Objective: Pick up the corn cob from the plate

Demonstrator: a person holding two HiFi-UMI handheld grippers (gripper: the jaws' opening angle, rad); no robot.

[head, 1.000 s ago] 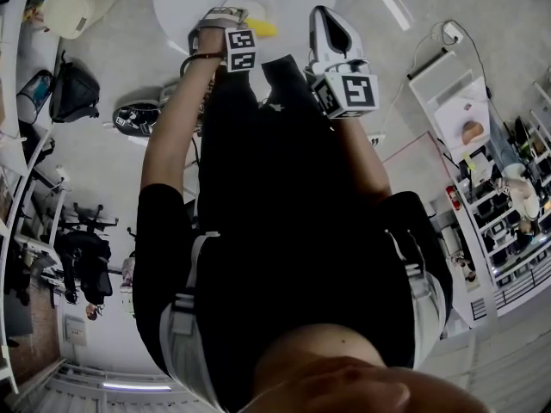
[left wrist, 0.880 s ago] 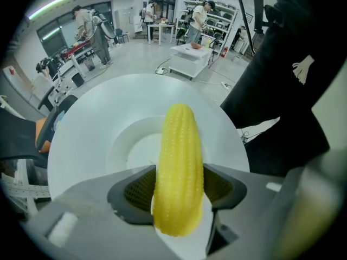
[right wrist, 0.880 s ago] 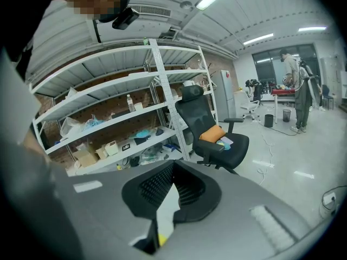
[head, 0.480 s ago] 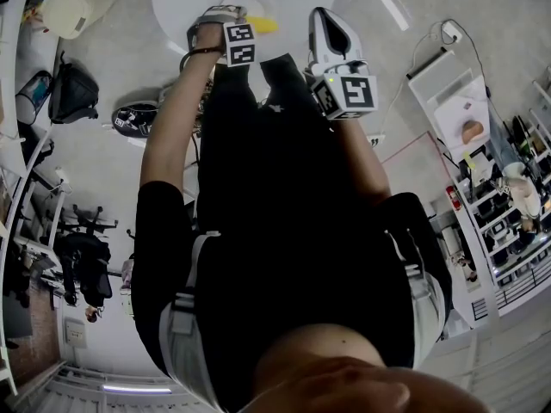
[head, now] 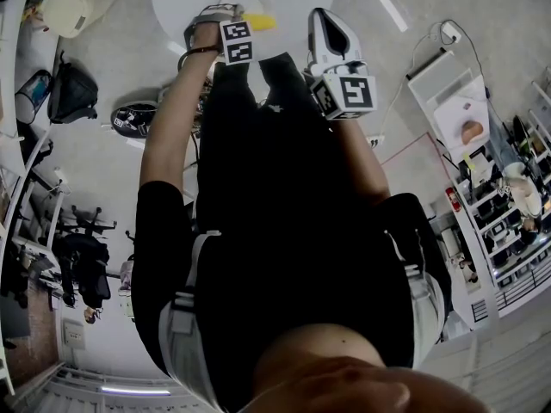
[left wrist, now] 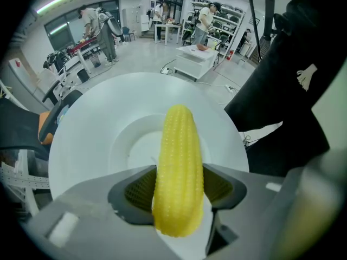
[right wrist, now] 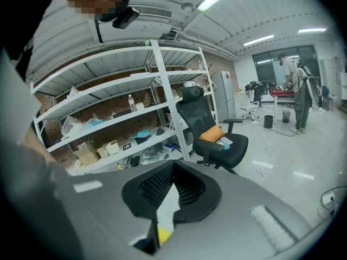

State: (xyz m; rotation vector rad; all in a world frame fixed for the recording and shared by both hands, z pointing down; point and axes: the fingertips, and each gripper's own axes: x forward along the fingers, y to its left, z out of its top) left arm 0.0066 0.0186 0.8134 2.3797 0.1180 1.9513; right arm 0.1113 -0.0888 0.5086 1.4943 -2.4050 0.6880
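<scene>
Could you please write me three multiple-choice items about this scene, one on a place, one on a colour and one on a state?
1. Where is the corn cob?
A. on the floor
B. between the jaws of the left tool, over the plate
C. on a chair

2. What colour is the plate?
A. white
B. blue
C. black

3. How do the jaws of the right tool stand?
A. clamped on the cob
B. clamped on the plate
C. together, holding nothing

Answers:
1 B: the left gripper view shows both pads against the cob, with the plate beyond it.
2 A: the plate is plain white.
3 C: the right gripper view shows the pads meeting with nothing gripped.
</scene>
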